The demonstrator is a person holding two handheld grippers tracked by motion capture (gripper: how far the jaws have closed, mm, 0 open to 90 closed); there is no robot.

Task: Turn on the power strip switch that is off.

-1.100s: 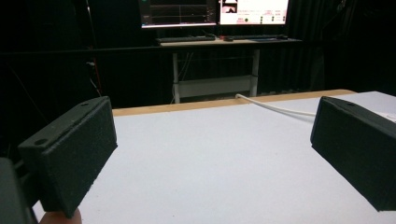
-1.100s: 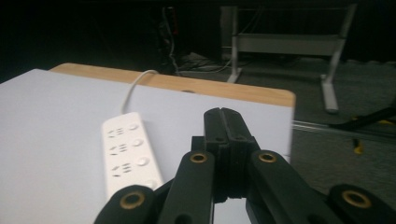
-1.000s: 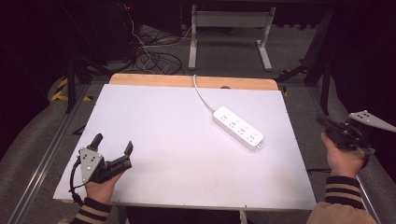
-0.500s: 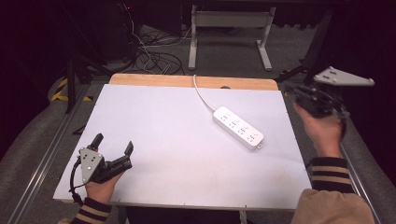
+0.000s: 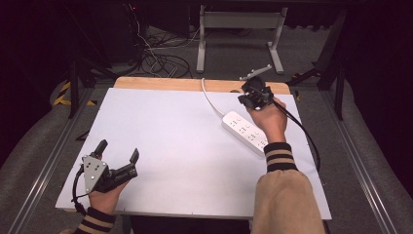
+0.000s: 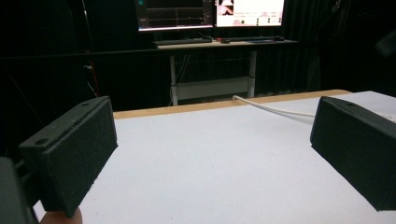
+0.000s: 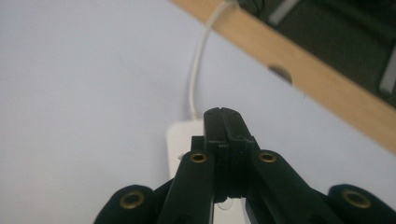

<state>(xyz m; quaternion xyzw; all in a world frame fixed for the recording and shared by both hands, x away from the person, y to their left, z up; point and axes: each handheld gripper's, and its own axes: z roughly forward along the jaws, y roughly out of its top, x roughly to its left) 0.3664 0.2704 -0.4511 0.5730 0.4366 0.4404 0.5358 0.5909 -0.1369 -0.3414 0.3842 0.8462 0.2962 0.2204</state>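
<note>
A white power strip [image 5: 246, 132] lies on the white table top [image 5: 185, 136] at the right, its cord [image 5: 209, 100] running off over the far wooden edge. My right gripper [image 5: 249, 97] hovers above the strip's cord end, jaws pressed together with nothing between them; in the right gripper view the shut jaws [image 7: 224, 119] point down at the strip's end [image 7: 180, 140] and its cord [image 7: 198, 74]. My left gripper [image 5: 118, 156] rests at the near left of the table, jaws wide apart; its pads [image 6: 77, 149] frame bare table in the left gripper view.
A wooden strip [image 5: 160, 84] borders the table's far edge, with a round hole [image 7: 281, 73] in it. Behind the table stand a desk frame [image 5: 238, 34] and loose cables [image 5: 160, 61] on the floor. Monitors [image 6: 210, 11] glow far off in the left gripper view.
My right hand has swung in from beyond the table's right edge to above the cord end of the power strip. The left gripper has stayed put.
</note>
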